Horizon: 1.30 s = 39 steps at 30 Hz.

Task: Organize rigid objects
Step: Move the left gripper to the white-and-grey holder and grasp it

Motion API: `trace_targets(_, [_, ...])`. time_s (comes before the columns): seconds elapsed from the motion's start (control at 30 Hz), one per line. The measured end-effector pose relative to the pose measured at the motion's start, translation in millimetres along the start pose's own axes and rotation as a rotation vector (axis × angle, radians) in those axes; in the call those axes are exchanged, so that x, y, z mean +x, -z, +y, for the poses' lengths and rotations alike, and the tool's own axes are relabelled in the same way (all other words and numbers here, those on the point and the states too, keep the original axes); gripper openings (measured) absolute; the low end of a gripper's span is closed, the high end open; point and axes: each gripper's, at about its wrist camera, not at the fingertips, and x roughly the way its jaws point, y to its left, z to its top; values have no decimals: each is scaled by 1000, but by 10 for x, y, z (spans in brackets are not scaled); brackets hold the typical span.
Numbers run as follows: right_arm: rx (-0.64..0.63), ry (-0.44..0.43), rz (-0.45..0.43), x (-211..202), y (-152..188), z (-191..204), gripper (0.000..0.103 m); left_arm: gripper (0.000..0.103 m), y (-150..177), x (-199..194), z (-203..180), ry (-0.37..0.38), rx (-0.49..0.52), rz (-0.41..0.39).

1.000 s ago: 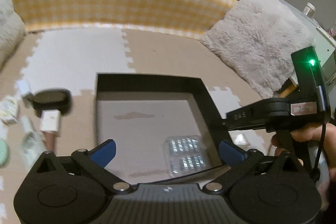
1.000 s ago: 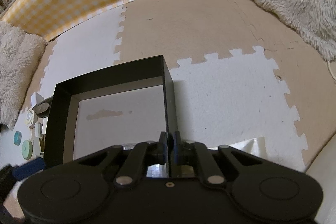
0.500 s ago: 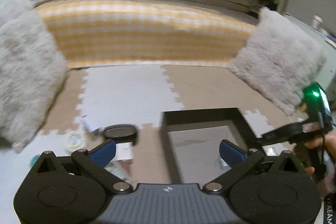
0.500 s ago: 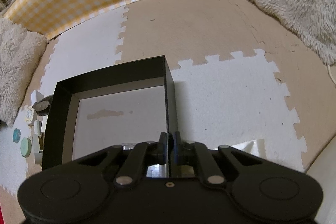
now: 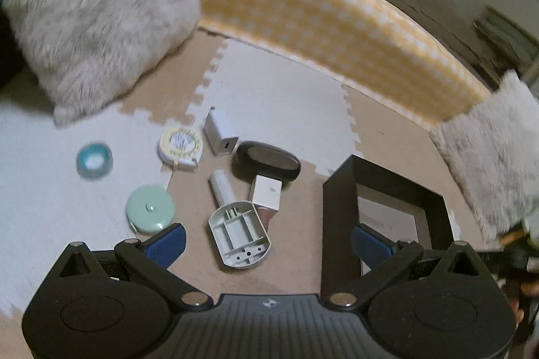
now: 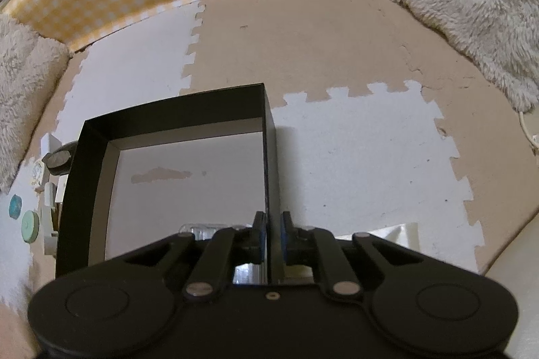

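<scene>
**Right tongs clamp the box wall, left tongs hang wide open over the small objects**

The right tongs (image 6: 272,232) are clenched on the right wall of the black box (image 6: 81,177); one blue pad is inside the wall and one is outside, both pressed to it. The box stands on the foam floor mat (image 6: 353,163), and a clear plastic pack (image 6: 198,228) lies in its near part, mostly hidden behind the tongs.

The left tongs (image 5: 267,241) are released, with the two blue fingertips (image 5: 166,241) spread far apart, and they hold and touch nothing. Between them, on the mat, lies a grey plastic battery holder (image 5: 240,236) with its open side up. Beyond it are a white adapter (image 5: 266,192), a white tube (image 5: 222,187), a black oval case (image 5: 267,159) and a white charger (image 5: 219,131). To the left lie a round yellow-rimmed tape measure (image 5: 181,144), a mint green round tape measure (image 5: 150,212) and a small blue round container (image 5: 94,159). The print on the yellow-rimmed one is too blurred to read. The black box (image 5: 338,224) stands just to the right of these objects.
</scene>
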Motion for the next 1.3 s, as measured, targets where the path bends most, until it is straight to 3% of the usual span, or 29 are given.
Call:
trace_targets(0.27, [-15, 1, -5, -10, -6, 32, 8, 96, 96, 368, 284, 6, -334, 43])
trace_targets(0.47, [-20, 2, -3, -11, -8, 39, 7, 89, 131, 549, 435, 13, -417, 37])
trace_targets(0.8, [-25, 8, 0, 6, -12, 48, 7, 71, 118, 746, 453, 50, -417, 41])
trace_targets(0.97, [-26, 9, 1, 3, -14, 48, 7, 49, 90, 775, 460, 33, -377, 58])
trace_targets(1.3, [-34, 18, 12, 35, -11, 49, 5, 48, 54, 652, 383, 3, -302, 35])
